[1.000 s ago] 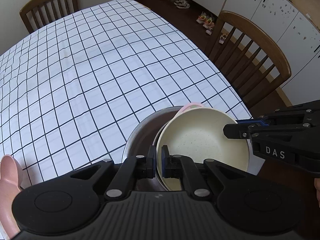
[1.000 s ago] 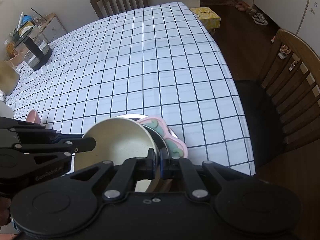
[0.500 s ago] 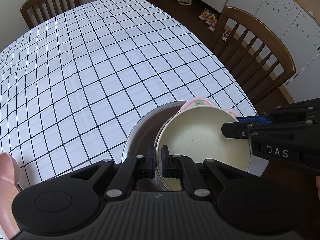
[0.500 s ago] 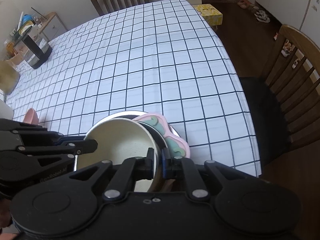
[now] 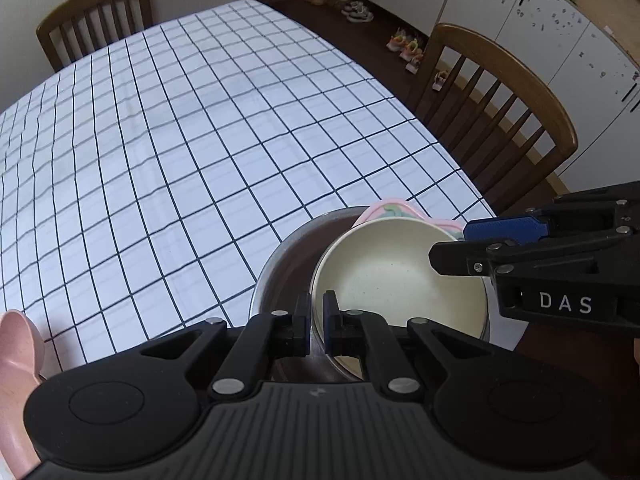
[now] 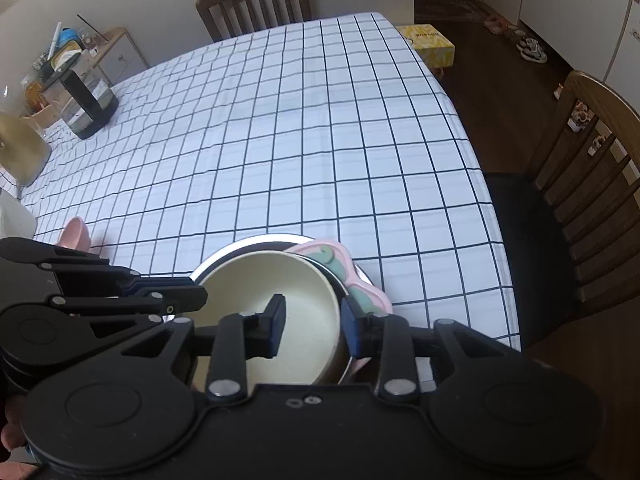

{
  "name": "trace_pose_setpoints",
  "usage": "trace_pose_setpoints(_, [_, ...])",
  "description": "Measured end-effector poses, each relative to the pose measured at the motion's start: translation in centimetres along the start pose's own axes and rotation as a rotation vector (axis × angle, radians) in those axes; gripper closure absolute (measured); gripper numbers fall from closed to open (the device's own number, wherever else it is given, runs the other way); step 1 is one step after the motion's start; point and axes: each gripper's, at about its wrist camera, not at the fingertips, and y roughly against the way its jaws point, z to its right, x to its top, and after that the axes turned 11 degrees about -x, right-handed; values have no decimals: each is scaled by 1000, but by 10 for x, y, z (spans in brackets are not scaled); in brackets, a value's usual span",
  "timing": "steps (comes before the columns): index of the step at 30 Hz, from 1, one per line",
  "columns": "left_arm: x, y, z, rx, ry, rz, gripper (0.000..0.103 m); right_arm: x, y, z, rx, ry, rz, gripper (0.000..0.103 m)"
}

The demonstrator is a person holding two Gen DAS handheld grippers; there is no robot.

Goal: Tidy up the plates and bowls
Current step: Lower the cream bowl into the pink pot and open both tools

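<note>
Right view alone: right tongs (image 6: pixel 310 322) opening astride cream bowl (image 6: pixel 304 292) rim.

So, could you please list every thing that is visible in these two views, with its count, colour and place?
cream bowl: 1, cream, nested in the metal bowl
metal bowl: 1, silver, near table edge
pink plate: 1, pink with green, tilted behind the cream bowl
pink dish: 1, pink, left of the stack
tablecloth: 1, white with dark grid, over the table
chairs: 2, brown wood, far end and right side
kettle: 1, black and clear, far left corner
yellow box: 1, yellow, beyond far corner
left hand-held gripper: 1, black, shut on the cream bowl rim
right hand-held gripper: 1, black, opening, rim between pads
</note>
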Motion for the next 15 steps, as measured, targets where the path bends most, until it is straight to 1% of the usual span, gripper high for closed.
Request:
trace_pose_setpoints(6, [-3,16,4,-3,-22,41,98,-3,12,-2,9,-5,28,62])
trace_pose_setpoints(15, [-11,41,5,-39,-6,98,94,-10,37,-2,22,-18,87,55])
